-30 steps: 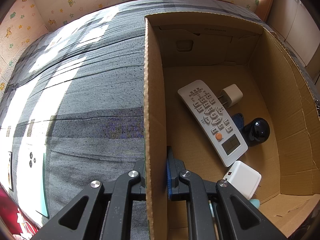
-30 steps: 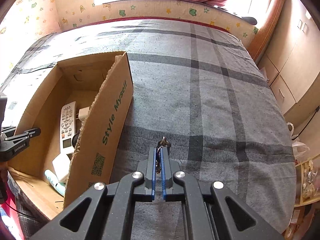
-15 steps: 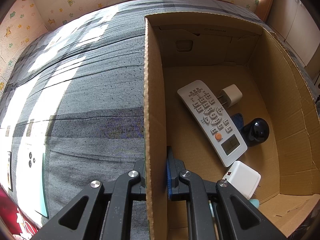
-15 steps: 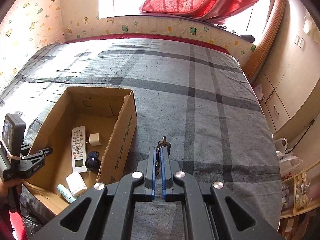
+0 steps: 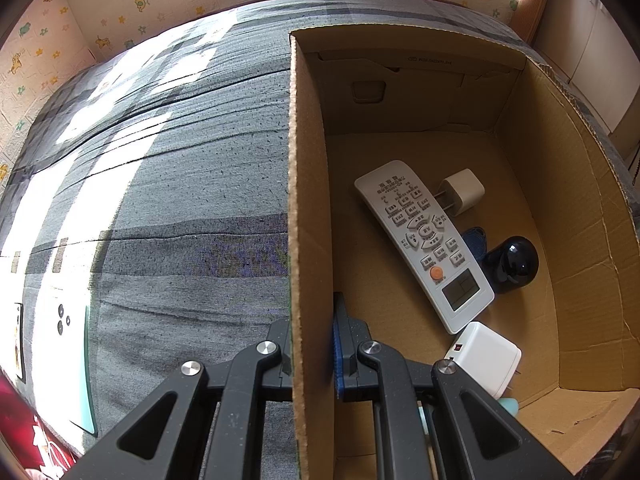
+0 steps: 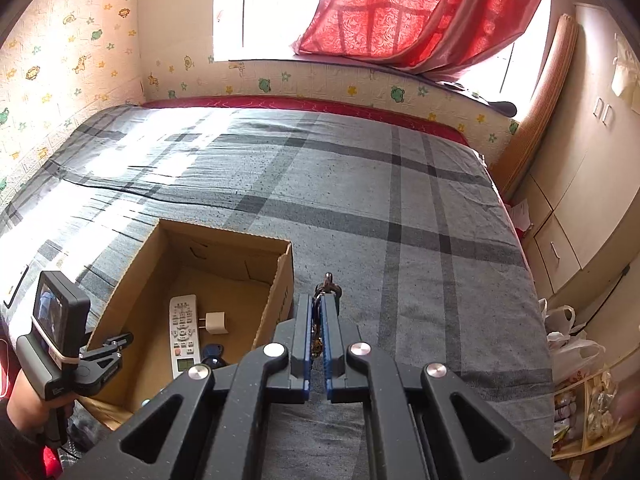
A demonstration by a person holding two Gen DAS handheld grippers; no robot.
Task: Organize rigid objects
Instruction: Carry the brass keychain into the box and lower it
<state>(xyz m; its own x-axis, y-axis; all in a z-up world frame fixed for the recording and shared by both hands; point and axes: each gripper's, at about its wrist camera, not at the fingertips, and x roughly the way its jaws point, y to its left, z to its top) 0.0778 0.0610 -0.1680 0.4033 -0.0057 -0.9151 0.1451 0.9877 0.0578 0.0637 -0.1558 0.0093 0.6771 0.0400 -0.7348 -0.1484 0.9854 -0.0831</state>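
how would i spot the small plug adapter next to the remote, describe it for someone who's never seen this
Look inside the open cardboard box on the grey checked bed. A long white remote lies on its floor; beside the remote's far end sits the cream plug adapter, prongs pointing at the remote. It is smaller and yellower than the white charger block at the near end.

Left view close, right high, sharing box [image 5: 310, 208].

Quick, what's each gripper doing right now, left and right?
Left gripper: shut on the cardboard box wall.
Right gripper: shut on a bunch of keys.
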